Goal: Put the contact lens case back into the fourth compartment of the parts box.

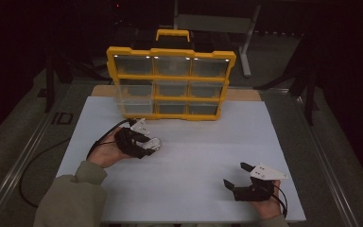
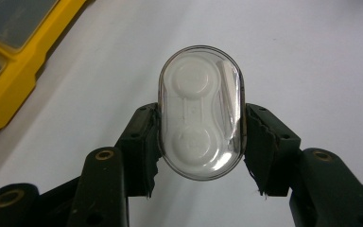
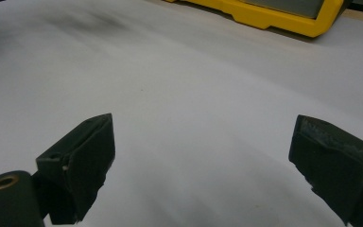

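Left gripper [image 1: 152, 143] clamps a small clear case [image 1: 155, 142]; right gripper [image 1: 235, 176] rests wide open.

From the high view, the left gripper sits on the white table [image 1: 194, 156] just in front of the yellow organizer box [image 1: 170, 82], with the clear case at its tip, though in the dim light the case shows as little more than a pale glint; the right gripper lies well apart near the table's front right, its jaws spread with nothing between them. In the left gripper view, the case [image 2: 201, 112] is an oval clear shell with a white two-cup insert inside, squeezed on both long sides by the black pads [image 2: 147, 142], above the bare white table, the yellow box [image 2: 9, 71] at the upper left. In the right gripper view, the two pads [image 3: 87, 156] stand far apart over the empty table surface, the yellow box [image 3: 274, 14] along the top edge.
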